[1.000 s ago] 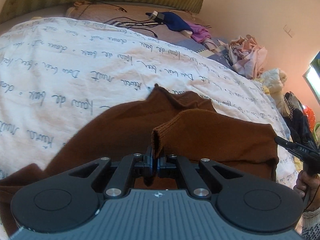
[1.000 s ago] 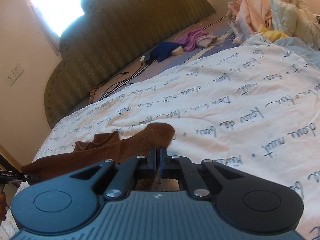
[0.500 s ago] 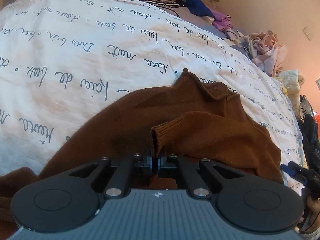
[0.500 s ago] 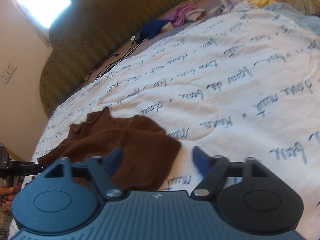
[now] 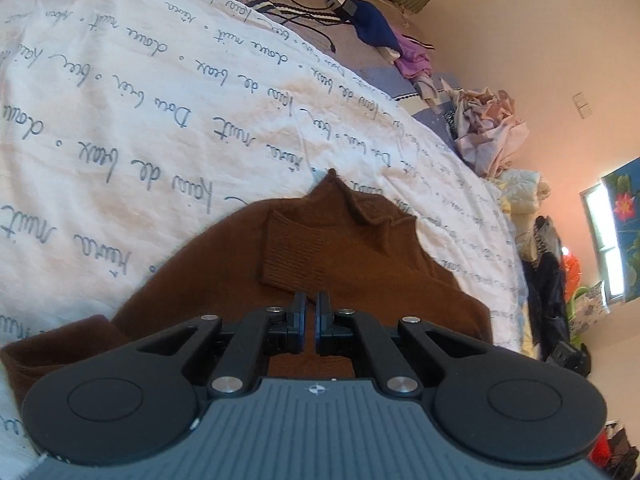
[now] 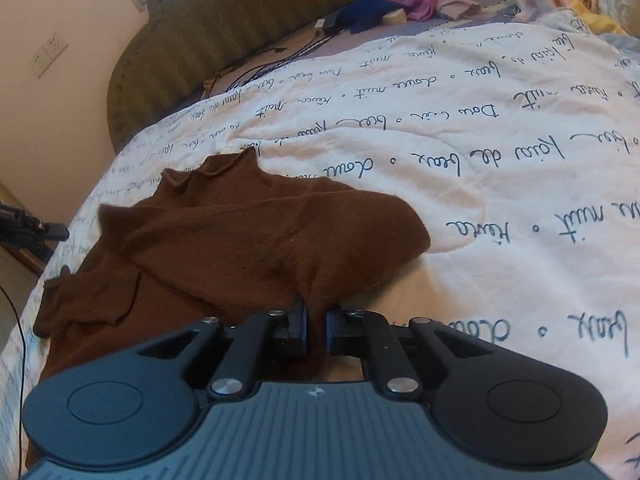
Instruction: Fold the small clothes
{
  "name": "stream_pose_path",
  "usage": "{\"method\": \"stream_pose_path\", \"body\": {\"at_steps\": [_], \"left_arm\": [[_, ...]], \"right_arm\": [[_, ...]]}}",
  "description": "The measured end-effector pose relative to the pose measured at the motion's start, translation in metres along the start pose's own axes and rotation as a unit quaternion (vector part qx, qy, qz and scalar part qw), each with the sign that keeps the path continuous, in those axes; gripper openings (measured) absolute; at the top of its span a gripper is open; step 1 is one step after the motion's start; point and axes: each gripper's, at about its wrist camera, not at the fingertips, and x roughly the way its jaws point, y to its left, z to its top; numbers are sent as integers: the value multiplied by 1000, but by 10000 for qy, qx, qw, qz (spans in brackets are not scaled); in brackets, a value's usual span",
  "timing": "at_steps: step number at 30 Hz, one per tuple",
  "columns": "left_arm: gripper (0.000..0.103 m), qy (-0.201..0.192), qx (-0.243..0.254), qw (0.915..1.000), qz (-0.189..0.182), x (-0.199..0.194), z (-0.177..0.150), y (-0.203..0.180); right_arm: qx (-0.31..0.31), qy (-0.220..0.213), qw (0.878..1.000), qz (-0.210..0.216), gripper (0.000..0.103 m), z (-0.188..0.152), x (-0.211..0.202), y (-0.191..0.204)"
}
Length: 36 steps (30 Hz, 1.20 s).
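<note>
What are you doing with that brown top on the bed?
A person is folding a small brown sweater on a white bedspread printed with handwriting, using two handheld grippers. The right gripper is pinched shut on the sweater's near edge. The left gripper is shut just short of the folded-over ribbed cuff, apparently empty.

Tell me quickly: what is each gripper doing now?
Left gripper: closed on the brown sweater, at its cuff.
Right gripper: closed on the brown sweater too.

Dark handwritten-style script is running in rows across the white bedspread (image 5: 120,112); words such as "nuit", "de", "beaux" and "douce nuit" are showing, the rest staying unclear.
</note>
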Motion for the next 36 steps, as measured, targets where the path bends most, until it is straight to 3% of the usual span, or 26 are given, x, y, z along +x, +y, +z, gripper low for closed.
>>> {"method": "stream_pose_path", "body": {"at_steps": [2, 3, 6, 7, 8, 9, 10, 11, 15, 17, 19, 22, 24, 25, 27, 30, 31, 36], "left_arm": [[1, -12, 161, 9991, 385, 8, -3, 4], [0, -39, 229, 9989, 415, 12, -7, 6], [3, 33, 562, 9983, 135, 18, -30, -6], [15, 82, 724, 9973, -29, 22, -39, -14], [37, 148, 828, 9963, -184, 27, -47, -23], [48, 200, 943, 9949, -297, 34, -56, -33], [72, 197, 1069, 9934, -357, 41, -64, -44], [86, 120, 1217, 9918, -368, 48, -72, -55], [84, 49, 1995, 9799, 49, 66, -98, -92], [81, -170, 2498, 9664, 589, 68, -108, -106], [80, -453, 2573, 9596, 1045, 69, -104, -110], [85, -452, 2483, 9576, 1390, 78, -91, -104], [94, -592, 2651, 9445, 1846, 87, -87, -103], [92, -529, 2655, 9424, 1963, 93, -85, -100], [68, -253, 2525, 9459, 2021, 106, -82, -88], [33, -218, 2406, 9523, 1864, 101, -81, -81], [8, -172, 2369, 9540, 1829, 96, -81, -81], [6, -17, 2608, 9497, 1735, 72, -97, -74]], "right_arm": [[-39, 217, 9997, -47, 9, 4, 6, -9], [17, 300, 9993, -219, 15, 6, 13, -13], [118, 318, 9989, -314, 28, 4, 20, -16], [37, 165, 9988, -462, 36, 2, 12, -8], [-171, 31, 9985, -518, 36, -1, 6, 1], [-335, -29, 9978, -566, 37, -2, 3, 9], [-331, -50, 9977, -592, 39, -3, 2, 12], [-258, -64, 9978, -603, 41, -4, 1, 14], [-193, -34, 9983, -550, 56, -8, 6, 18], [-144, -36, 9983, -560, 57, -12, 5, 16], [-76, -64, 9988, -485, 57, -13, 3, 13], [6, -160, 9985, -516, 64, -15, -1, 10], [27, -204, 9984, -533, 69, -16, -3, 10], [30, -234, 9984, -514, 72, -17, -5, 10], [13, -259, 9984, -502, 74, -19, -8, 11], [-81, -290, 9979, -565, 74, -23, -14, 11], [-90, -309, 9977, -591, 74, -24, -16, 10], [78, -447, 9967, -672, 74, -26, -27, 0]]}}
